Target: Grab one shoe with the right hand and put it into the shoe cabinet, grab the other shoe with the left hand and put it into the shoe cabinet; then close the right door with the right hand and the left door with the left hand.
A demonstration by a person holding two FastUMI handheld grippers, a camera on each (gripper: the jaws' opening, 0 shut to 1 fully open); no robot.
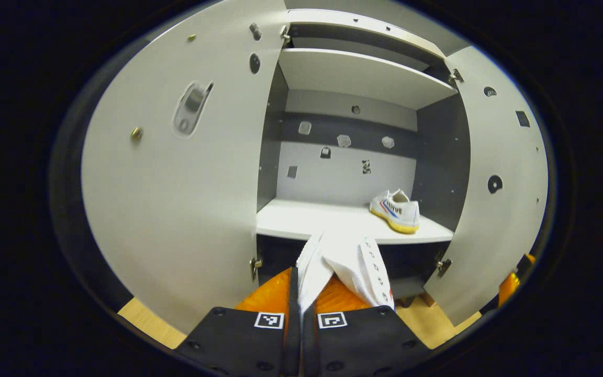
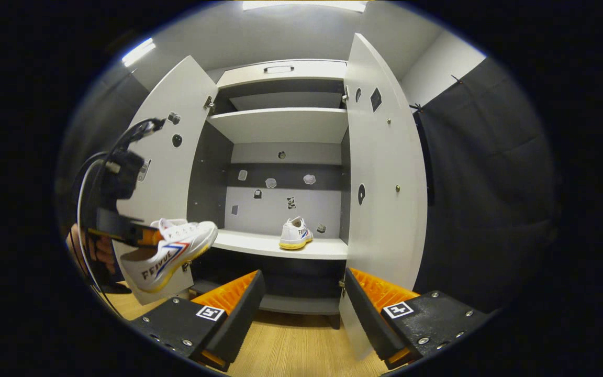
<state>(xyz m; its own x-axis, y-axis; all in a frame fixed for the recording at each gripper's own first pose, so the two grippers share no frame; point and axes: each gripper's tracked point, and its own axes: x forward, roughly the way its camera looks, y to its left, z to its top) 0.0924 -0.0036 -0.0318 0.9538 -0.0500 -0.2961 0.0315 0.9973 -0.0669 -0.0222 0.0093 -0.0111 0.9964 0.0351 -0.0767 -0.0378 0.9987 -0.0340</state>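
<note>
My left gripper (image 1: 303,293) is shut on the upper edge of a white shoe (image 1: 351,262), which hangs in the air in front of the cabinet's lower shelf (image 1: 306,220). In the right gripper view the same shoe (image 2: 170,251) is held to the left of the cabinet, toe towards it, by the left gripper (image 2: 123,225) and a hand (image 2: 95,251). A second white shoe with a yellow sole (image 1: 395,210) (image 2: 295,234) stands on the right part of that shelf (image 2: 259,243). My right gripper (image 2: 301,309) is open and holds nothing, low before the cabinet.
Both cabinet doors stand wide open: the left door (image 1: 176,183) (image 2: 168,157) and the right door (image 1: 495,173) (image 2: 385,173). An upper shelf (image 1: 359,76) (image 2: 280,123) sits above. A wooden floor (image 2: 291,345) lies below, and a dark curtain (image 2: 484,183) hangs on the right.
</note>
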